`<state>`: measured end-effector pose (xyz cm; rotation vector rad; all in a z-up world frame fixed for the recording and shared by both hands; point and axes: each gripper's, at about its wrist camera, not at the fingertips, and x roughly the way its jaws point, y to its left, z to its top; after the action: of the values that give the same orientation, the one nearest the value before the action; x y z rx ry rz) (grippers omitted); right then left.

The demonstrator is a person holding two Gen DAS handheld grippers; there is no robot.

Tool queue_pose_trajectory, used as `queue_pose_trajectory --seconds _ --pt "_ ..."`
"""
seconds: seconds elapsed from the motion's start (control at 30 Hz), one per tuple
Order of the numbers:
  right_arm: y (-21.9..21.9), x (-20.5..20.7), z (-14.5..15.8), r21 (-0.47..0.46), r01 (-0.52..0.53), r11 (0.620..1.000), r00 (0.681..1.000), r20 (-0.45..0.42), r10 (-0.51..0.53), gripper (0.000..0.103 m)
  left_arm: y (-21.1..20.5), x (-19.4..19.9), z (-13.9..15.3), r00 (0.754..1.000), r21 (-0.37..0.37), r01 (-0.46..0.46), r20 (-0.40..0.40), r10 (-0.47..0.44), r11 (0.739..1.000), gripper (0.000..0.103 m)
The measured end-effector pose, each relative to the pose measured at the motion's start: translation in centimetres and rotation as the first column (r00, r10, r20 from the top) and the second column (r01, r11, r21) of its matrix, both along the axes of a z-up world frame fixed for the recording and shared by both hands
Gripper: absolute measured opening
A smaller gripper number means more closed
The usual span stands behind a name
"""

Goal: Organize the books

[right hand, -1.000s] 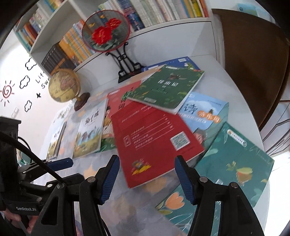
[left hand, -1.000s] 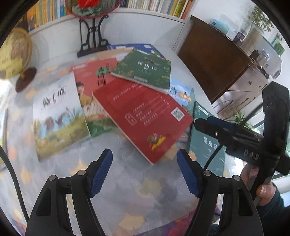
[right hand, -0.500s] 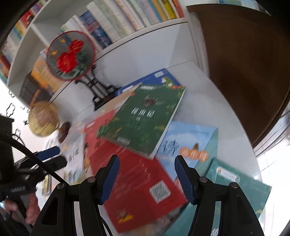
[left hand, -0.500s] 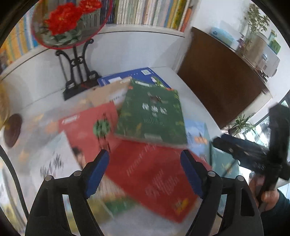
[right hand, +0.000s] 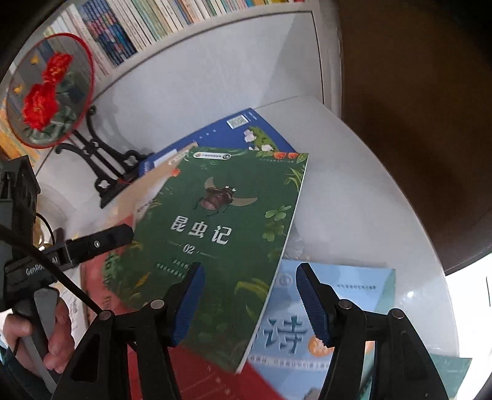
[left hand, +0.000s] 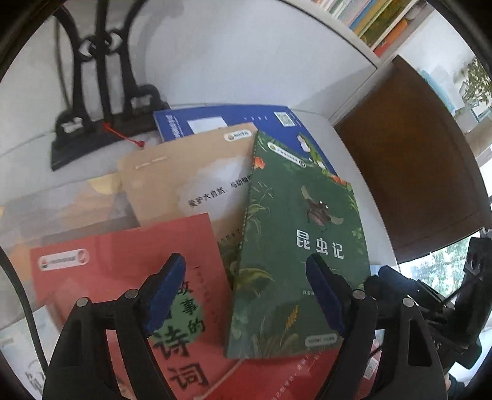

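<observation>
Several books lie overlapped on a white table. A dark green book with a beetle (left hand: pixel 295 246) (right hand: pixel 221 234) lies on top. Under it are a tan book (left hand: pixel 190 178), a blue book (left hand: pixel 221 120) (right hand: pixel 246 132), a red book (left hand: pixel 129 270) and a light blue book (right hand: pixel 332 307). My left gripper (left hand: pixel 246 292) is open, its fingers astride the green book's left edge. My right gripper (right hand: pixel 249 301) is open over the green book's near right corner. Neither holds anything.
A black ornament stand (left hand: pixel 101 123) (right hand: pixel 104 172) with a round red-flower fan (right hand: pixel 49 89) stands behind the books. A white bookshelf (right hand: pixel 184 27) runs along the back. A dark brown cabinet (left hand: pixel 415 172) is at the right, past the table edge (right hand: pixel 399 190).
Both grippers have moved forward and down towards the green book, which now fills much more of both views. Both stayed open. The books have not moved.
</observation>
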<state>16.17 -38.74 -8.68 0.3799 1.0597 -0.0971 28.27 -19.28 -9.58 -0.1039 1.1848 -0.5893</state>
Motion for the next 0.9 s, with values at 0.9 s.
queue_pose_trajectory --seconds 0.9 --pt "1.8 -4.7 0.5 -0.029 -0.205 0.978 0.979 -0.009 0.205 0.068 -1.1 -11.4 2.9 0.998 -0.088 0.048 -0.036 -0.052 0.995 0.08"
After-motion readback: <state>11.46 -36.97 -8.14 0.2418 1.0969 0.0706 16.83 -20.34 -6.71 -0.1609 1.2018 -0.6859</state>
